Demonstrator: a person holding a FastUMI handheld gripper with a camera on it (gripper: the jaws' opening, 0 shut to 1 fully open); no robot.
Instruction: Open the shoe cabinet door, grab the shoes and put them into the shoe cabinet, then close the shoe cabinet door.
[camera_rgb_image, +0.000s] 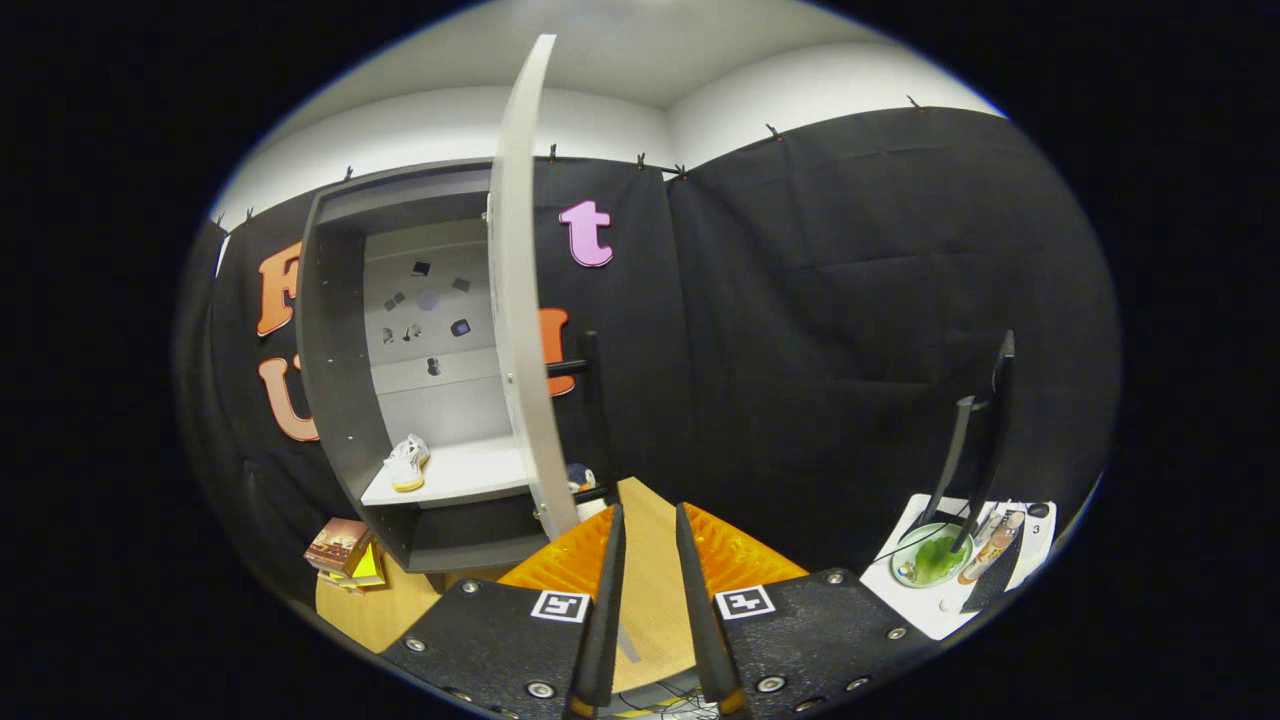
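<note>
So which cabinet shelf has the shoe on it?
The pale upper shelf, where the white shoe rests near its front edge; the dark compartment beneath looks bare. The tongs are open, holding nothing.

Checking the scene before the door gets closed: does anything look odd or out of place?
Nothing is spilled or damaged. The shoe cabinet door stands wide open, and one white shoe sits at the shelf's front edge, toe slightly overhanging. The hand-held gripper is open and empty, well short of the cabinet.

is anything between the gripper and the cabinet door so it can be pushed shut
Nothing visible blocks it. The gripper is open and empty, its fingers just short of the door, which stands open edge-on ahead of them. A dark handle sticks out of the door's right face. The shoe sits on the shelf, inside the cabinet.
</note>
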